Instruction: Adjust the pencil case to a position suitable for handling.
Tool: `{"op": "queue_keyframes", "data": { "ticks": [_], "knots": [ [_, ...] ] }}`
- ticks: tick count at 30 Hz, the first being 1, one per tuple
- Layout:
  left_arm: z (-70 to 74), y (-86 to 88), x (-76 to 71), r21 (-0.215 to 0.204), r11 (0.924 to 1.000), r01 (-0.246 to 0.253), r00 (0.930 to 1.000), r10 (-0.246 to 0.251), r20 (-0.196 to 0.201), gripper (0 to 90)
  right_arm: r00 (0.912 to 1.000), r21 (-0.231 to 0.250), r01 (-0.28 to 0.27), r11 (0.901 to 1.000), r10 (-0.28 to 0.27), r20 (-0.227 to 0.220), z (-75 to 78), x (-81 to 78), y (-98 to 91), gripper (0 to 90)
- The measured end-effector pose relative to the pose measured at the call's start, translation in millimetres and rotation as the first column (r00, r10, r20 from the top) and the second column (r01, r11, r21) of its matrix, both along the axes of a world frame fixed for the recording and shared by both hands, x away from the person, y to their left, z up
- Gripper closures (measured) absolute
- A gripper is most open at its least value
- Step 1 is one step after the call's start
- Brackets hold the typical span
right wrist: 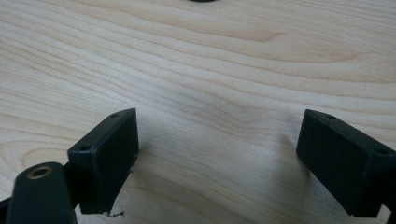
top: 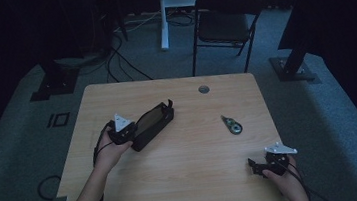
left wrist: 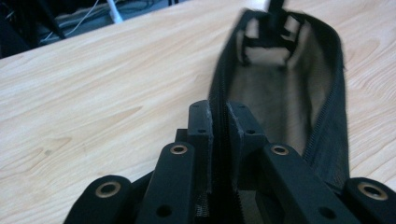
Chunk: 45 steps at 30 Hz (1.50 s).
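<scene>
Near the table's front edge the right gripper point(top: 260, 166) rests with jaws wide apart over bare wood, while farther back on the left the left gripper point(top: 128, 132) pinches the zipper edge of an open black pouch point(top: 153, 125) lying on the wooden table point(top: 185, 180).

Dim room; grey carpet point(top: 13, 128); black folding chair point(top: 223, 23) behind wooden table point(top: 190, 179).

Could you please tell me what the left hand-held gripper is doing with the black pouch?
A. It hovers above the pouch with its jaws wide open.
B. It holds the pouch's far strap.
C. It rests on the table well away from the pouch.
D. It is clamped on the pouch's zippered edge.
D: the left hand-held gripper has its jaws pressed together on the near zipper edge of the open pouch.
</scene>
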<state>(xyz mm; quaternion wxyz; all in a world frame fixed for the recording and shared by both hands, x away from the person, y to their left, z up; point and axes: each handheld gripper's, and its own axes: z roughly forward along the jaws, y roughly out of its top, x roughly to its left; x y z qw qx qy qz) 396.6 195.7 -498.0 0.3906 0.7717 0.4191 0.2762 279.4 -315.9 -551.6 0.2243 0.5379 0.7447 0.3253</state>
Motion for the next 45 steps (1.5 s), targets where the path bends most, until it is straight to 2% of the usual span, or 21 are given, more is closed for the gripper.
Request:
{"op": "queue_keyframes", "data": {
  "ticks": [4,13,16,24,30,34,40,45],
  "knots": [
    [2.5,-1.3,-1.1,-0.015,0.9998,0.014,0.9998,-0.013,0.016,83.4,1.0,0.0,0.0,1.0,0.0,0.0,0.0,0.0,0.0,12.6],
    [0.5,-8.3,-3.9,-0.015,0.9982,0.058,0.9976,-0.058,0.039,84.1,1.0,0.0,0.0,1.0,0.0,0.0,0.0,0.0,0.0,12.5],
    [-0.7,-13.4,-5.8,-0.031,0.9927,0.116,0.9919,-0.114,0.054,84.1,1.0,0.0,0.0,1.0,0.0,0.0,0.0,0.0,0.0,12.6],
    [-3.5,-28.8,-10.9,-0.008,0.9854,0.17,0.9839,-0.169,0.059,84.0,1.0,0.0,0.0,1.0,0.0,0.0,0.0,0.0,0.0,12.6],
    [-2.6,-42.5,-14.3,-0.011,0.978,0.208,0.9763,-0.207,0.062,84.0,1.0,0.0,0.0,1.0,0.0,0.0,0.0,0.0,0.0,12.6],
    [-1.9,-50.1,-16.0,-0.017,0.9703,0.241,0.9688,-0.24,0.063,83.9,1.0,0.0,0.0,1.0,0.0,0.0,0.0,0.0,0.0,12.5],
    [-2.4,-62.6,-20.8,-0.019,0.9551,0.296,0.9528,-0.294,0.078,83.8,1.0,0.0,0.0,1.0,0.0,0.0,0.0,0.0,0.0,12.6],
    [-2.0,-69.9,-21.6,-0.023,0.9489,0.315,0.9463,-0.312,0.085,83.8,1.0,0.0,0.0,1.0,0.0,0.0,0.0,0.0,0.0,12.6]
  ]
}}
